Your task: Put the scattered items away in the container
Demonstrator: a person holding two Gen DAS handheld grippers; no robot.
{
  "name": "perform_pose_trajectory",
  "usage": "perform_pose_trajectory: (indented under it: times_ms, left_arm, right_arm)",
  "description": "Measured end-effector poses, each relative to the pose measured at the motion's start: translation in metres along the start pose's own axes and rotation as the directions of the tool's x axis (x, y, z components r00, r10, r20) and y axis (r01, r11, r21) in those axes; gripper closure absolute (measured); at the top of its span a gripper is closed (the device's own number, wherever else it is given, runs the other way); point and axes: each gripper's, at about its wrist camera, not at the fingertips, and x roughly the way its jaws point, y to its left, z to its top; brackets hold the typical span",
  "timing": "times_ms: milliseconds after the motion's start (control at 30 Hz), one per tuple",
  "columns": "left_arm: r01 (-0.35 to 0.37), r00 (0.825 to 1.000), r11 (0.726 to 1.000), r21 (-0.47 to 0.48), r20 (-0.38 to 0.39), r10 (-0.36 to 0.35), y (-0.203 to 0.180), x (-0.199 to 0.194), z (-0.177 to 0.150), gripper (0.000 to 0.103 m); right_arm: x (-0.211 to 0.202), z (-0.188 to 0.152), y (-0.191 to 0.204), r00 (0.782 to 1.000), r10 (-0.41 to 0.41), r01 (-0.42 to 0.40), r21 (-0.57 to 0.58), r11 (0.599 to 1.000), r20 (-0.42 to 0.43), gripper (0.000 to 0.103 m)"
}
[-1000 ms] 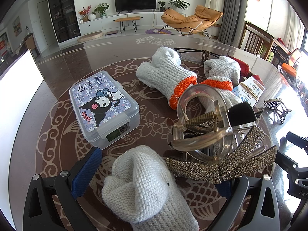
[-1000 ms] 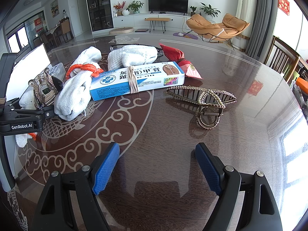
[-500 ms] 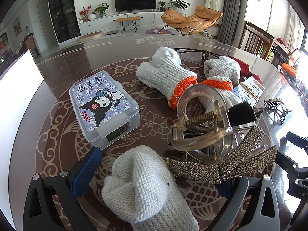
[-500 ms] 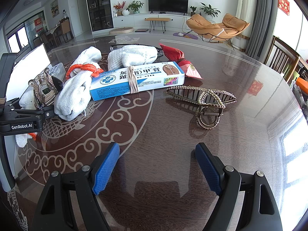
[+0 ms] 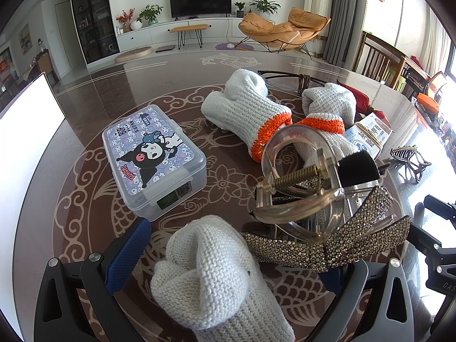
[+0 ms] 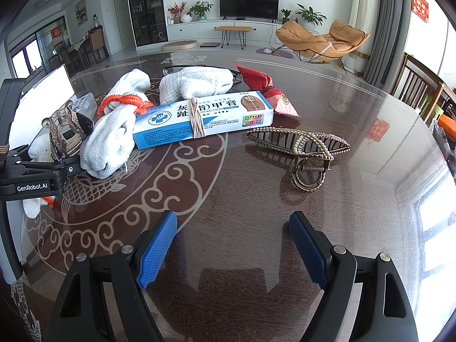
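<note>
Glove (image 5: 216, 273) between open left claw (image 5: 228, 259)

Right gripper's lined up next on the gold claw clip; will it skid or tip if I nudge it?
Probably skids: the gold claw clip rests on a glossy, reflective table. It looks rigid and light, an open-toothed frame. Perched on its spring handles, it may rock or tip if pushed from one side.
</note>
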Motion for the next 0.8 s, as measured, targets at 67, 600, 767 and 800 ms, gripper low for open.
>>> perform_pose_trajectory:
  times_ms: [67, 600, 767, 800]
  left_arm:
    - [0.0, 1.0, 1.0, 0.0, 0.0, 0.0, 0.0003, 0.0005, 0.0009, 0.0]
    - [0.0, 1.0, 1.0, 0.0, 0.0, 0.0, 0.0001, 0.0, 0.0, 0.0]
    - [0.0, 1.0, 1.0, 0.0, 0.0, 0.0, 0.0003, 0.0005, 0.0009, 0.0]
    - [0.0, 1.0, 1.0, 0.0, 0.0, 0.0, 0.0001, 0.0, 0.0, 0.0]
  right_arm:
    - [0.0005, -0.0002, 0.0002, 1.0, 0.0, 0.0, 0.0, 1.0, 0.0, 0.021]
    - [0.0001, 0.0, 0.0, 1.0, 0.0, 0.0, 0.0, 1.0, 0.0, 0.021]
    - [0.0, 0.0, 0.0, 1.0, 0.0, 0.0, 0.0, 1.0, 0.0, 0.021]
    - [-0.0001, 0.0, -0.0001, 1.0, 0.0, 0.0, 0.0, 1.0, 0.0, 0.021]
